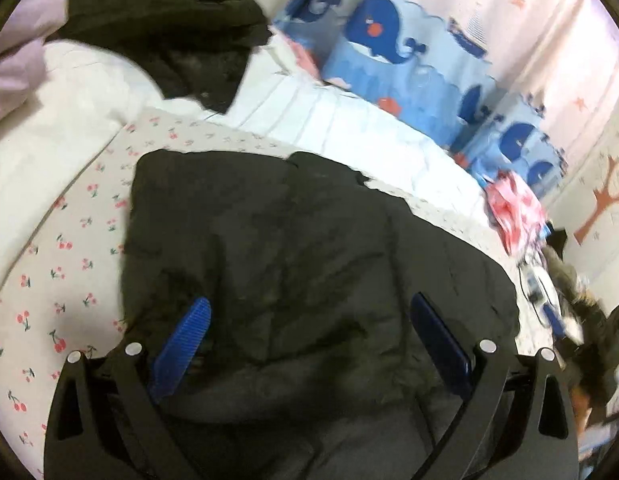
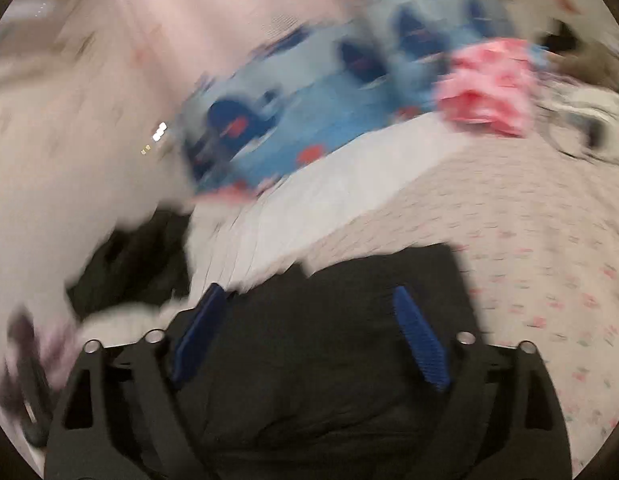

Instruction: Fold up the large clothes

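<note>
Black jacket (image 1: 301,264) lies flat, lengthwise away from the camera.

Bed against pale wall.
Cherry-print sheet (image 1: 69,248) covers the bed; whale-print bumper (image 1: 393,64) stands behind it, tree decal (image 1: 605,204) beside bumper.

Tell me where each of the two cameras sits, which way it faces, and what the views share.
Left wrist: sits on the left gripper, looking down along its open blue-padded fingers at the dark padded jacket on the cherry-print bedsheet.
Right wrist: sits on the right gripper, jaws open, facing across the same jacket toward the blue whale-print bumper; heavily blurred.
Shared: jacket, sheet, bumper, pink cloth. No hand or sleeve shows.
</note>
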`<state>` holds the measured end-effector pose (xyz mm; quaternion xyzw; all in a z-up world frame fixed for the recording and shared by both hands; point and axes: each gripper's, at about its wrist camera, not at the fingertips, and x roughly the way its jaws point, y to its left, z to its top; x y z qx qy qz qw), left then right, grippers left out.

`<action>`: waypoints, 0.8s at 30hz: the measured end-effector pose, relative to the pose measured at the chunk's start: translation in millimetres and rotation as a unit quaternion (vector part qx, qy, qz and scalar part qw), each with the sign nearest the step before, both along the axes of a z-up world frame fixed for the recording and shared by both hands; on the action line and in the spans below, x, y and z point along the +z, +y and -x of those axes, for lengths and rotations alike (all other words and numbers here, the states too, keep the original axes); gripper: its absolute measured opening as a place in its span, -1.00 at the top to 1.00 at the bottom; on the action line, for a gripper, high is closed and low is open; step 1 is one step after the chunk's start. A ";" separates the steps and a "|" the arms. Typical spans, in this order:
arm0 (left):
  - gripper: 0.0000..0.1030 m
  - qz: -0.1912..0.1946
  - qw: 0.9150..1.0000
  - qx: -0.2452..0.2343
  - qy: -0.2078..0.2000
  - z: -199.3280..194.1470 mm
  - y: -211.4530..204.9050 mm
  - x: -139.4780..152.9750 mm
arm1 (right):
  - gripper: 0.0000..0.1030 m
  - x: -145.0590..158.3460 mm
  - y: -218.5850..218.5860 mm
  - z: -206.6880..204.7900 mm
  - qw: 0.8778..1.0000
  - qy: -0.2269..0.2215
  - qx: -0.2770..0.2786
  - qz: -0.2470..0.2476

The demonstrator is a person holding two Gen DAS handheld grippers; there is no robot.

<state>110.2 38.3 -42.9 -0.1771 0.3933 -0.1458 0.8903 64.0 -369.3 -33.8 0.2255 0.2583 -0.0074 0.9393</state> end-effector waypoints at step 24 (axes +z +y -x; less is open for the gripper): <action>-0.86 -0.188 0.979 0.031 -0.068 4.6 -34.9 -2.9 | -0.86 -14.9 29.7 -13.4 0.991 0.031 -0.036 0.121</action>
